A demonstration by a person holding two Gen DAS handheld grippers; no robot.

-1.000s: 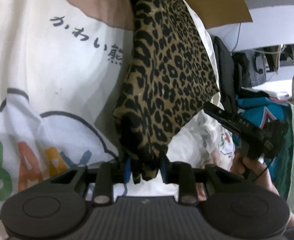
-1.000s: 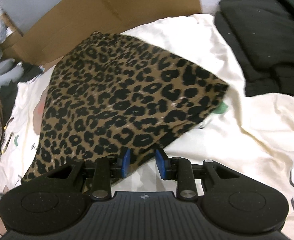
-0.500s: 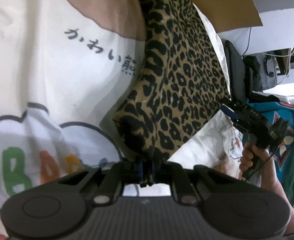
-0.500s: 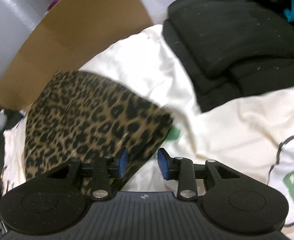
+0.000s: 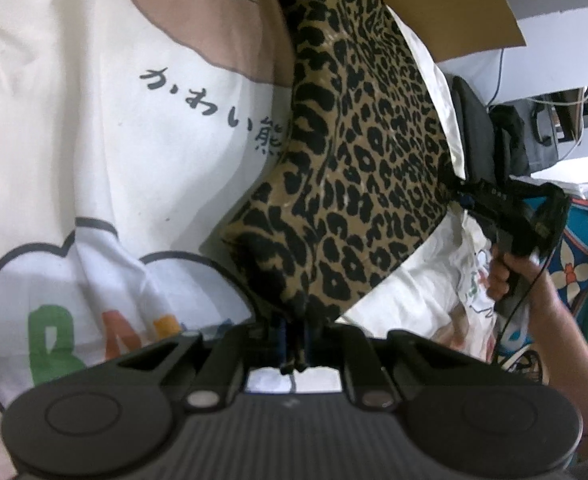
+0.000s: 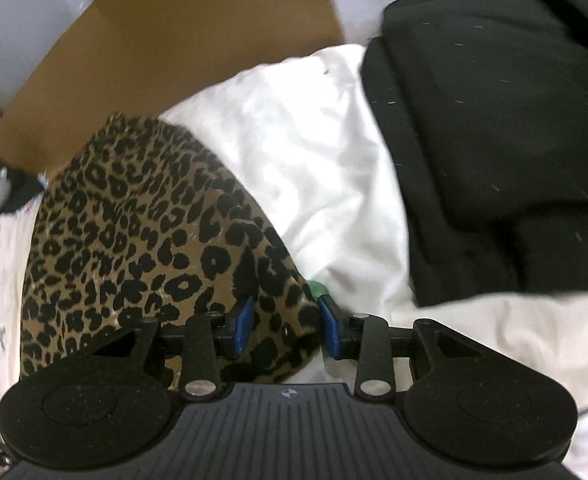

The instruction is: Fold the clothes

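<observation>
- The left gripper (image 5: pixel 294 344) sits at the bottom centre of the left wrist view, its jaws pinched nearly together on the lowest corner of the leopard-print cloth (image 5: pixel 358 160).
- From that corner the cloth rises as a folded band toward the top centre of the frame; its left edge crosses a white sheet (image 5: pixel 93 140) printed with a bear face and coloured letters.
- At the cloth's right-hand corner, middle right of the frame, the right gripper (image 5: pixel 460 196) meets it — a hand (image 5: pixel 510 276) holds its handle just below.
- In the right wrist view the right gripper (image 6: pixel 285 324) has its jaws set at a middling width, with the cloth's (image 6: pixel 141 232) corner lying between the blue pads (image 6: pixel 245 318); the cloth fills most of the gap, but I cannot tell whether the pads press on it.
- Open white sheet lies above and right of that corner, up to the edge of a black folded garment (image 6: pixel 494 140) — the upper right is taken up.
- A brown cardboard sheet (image 6: pixel 173 52) borders the cloth's far edge at upper left.
</observation>
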